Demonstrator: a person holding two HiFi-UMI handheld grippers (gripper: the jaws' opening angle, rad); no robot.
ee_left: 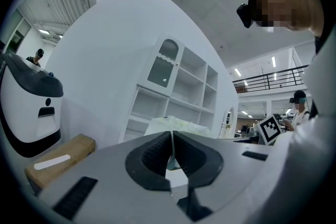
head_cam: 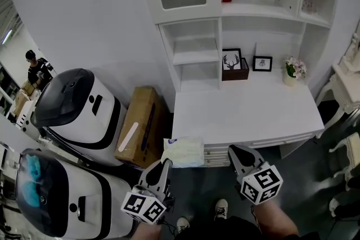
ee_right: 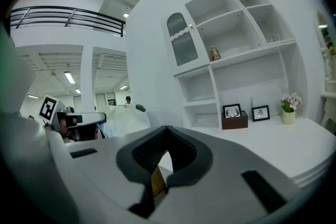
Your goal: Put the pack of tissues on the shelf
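The left tool (head_cam: 164,164) is clamped on a thin edge of the pack of tissues (head_cam: 183,152), holding it in the air just before the front-left corner of the white table (head_cam: 242,112). The right tool (head_cam: 237,152) is closed and empty. The pickup looks done; what is left is lifting the pack to the shelf (head_cam: 194,57) and releasing it.
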